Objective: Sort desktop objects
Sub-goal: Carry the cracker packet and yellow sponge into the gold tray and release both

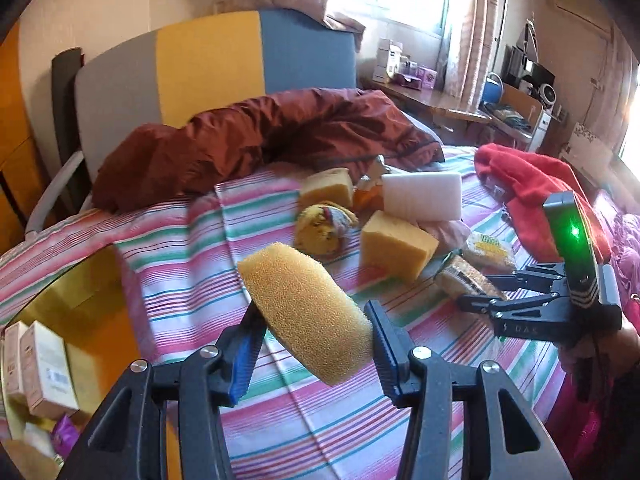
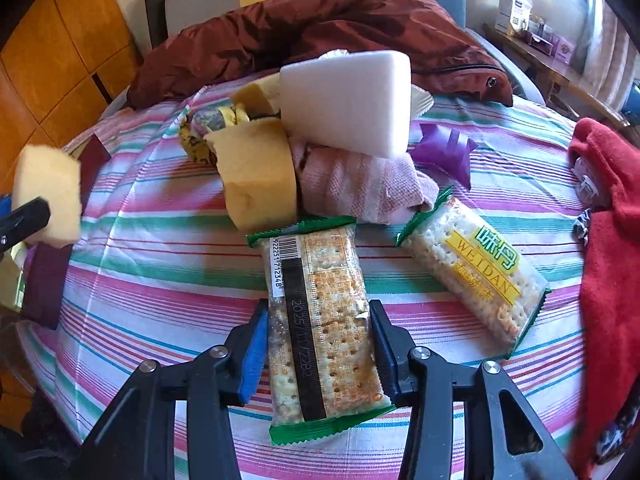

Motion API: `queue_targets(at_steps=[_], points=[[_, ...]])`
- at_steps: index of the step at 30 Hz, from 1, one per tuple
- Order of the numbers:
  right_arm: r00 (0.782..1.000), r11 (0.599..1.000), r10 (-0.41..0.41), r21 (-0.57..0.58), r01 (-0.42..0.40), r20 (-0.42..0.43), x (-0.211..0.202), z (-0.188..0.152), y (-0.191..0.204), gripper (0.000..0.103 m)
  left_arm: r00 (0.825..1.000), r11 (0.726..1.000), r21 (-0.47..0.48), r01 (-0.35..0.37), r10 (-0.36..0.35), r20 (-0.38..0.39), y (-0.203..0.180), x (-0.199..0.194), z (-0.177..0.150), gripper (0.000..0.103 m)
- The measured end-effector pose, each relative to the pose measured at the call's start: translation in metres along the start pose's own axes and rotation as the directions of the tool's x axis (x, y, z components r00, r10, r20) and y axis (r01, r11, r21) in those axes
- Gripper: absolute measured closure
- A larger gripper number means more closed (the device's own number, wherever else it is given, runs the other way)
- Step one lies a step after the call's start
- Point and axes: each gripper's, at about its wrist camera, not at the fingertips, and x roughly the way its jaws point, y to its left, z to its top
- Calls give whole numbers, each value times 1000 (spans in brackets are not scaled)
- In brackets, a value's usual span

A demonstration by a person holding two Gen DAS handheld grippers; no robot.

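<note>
My left gripper (image 1: 316, 344) is shut on a yellow sponge (image 1: 306, 310) and holds it above the striped cloth (image 1: 192, 248); the sponge also shows at the left edge of the right wrist view (image 2: 50, 196). My right gripper (image 2: 320, 354) is shut on a cracker packet (image 2: 320, 328) that lies on the cloth; the gripper also shows in the left wrist view (image 1: 476, 302). A second cracker packet (image 2: 476, 270) lies to its right. A pile behind holds a white foam block (image 2: 348, 102), yellow sponges (image 2: 258, 184), a pink cloth (image 2: 360, 184) and a patterned rolled cloth (image 2: 208, 128).
A maroon jacket (image 1: 256, 140) lies at the back of the table. A red cloth (image 2: 608, 240) lies at the right. A purple wrapper (image 2: 444, 148) sits beside the foam block. A box (image 1: 44, 364) with cartons stands off the table's left edge. A chair back (image 1: 208, 64) rises behind.
</note>
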Motion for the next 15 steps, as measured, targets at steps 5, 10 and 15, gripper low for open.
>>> queue_targets(at_steps=[5, 10, 15], points=[[1000, 999, -5, 47, 4, 29, -13, 4, -9, 56, 999, 999, -12, -30, 31, 32, 13, -18, -4, 52], [997, 997, -11, 83, 4, 79, -37, -5, -1, 56, 998, 998, -44, -41, 43, 48, 28, -32, -9, 52], [992, 994, -10, 106, -3, 122, -55, -9, 8, 56, 995, 996, -66, -66, 71, 64, 41, -43, -16, 52]])
